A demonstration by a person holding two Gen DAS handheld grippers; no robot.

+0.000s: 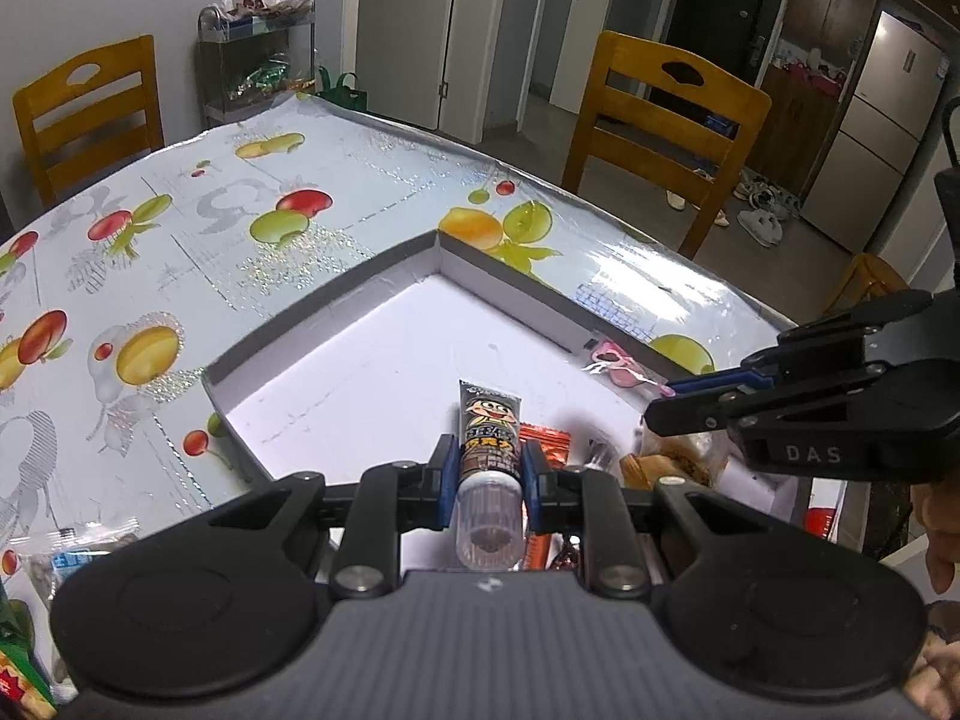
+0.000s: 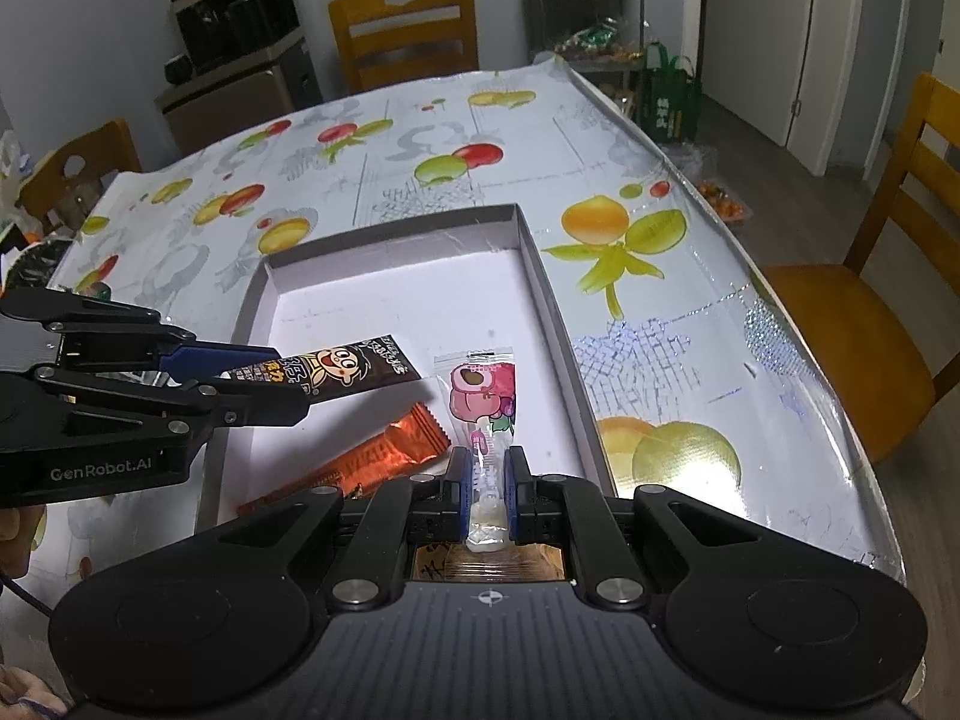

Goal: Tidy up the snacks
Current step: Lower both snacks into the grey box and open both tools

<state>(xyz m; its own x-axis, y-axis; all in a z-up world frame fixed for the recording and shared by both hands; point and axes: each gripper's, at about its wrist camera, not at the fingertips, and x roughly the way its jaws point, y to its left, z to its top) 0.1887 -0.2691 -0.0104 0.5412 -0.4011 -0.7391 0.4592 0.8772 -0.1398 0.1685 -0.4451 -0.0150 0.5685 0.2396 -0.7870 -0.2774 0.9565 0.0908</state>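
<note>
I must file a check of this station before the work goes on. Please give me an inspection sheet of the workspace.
Surface: table with fruit-print cloth; shallow white box lies on it.
Job's things: brown cartoon tube and pink lollipop held over the box; orange wrapper lies inside it.
Clutter: packets at the table's near left edge, blurred.
Grippers: left hand-held gripper shut on the tube; right hand-held gripper shut on the lollipop's stick.
Cables: dark cord by the hand.
Surroundings: wooden chairs, wire rack, fridge, shoes on the floor.
</note>
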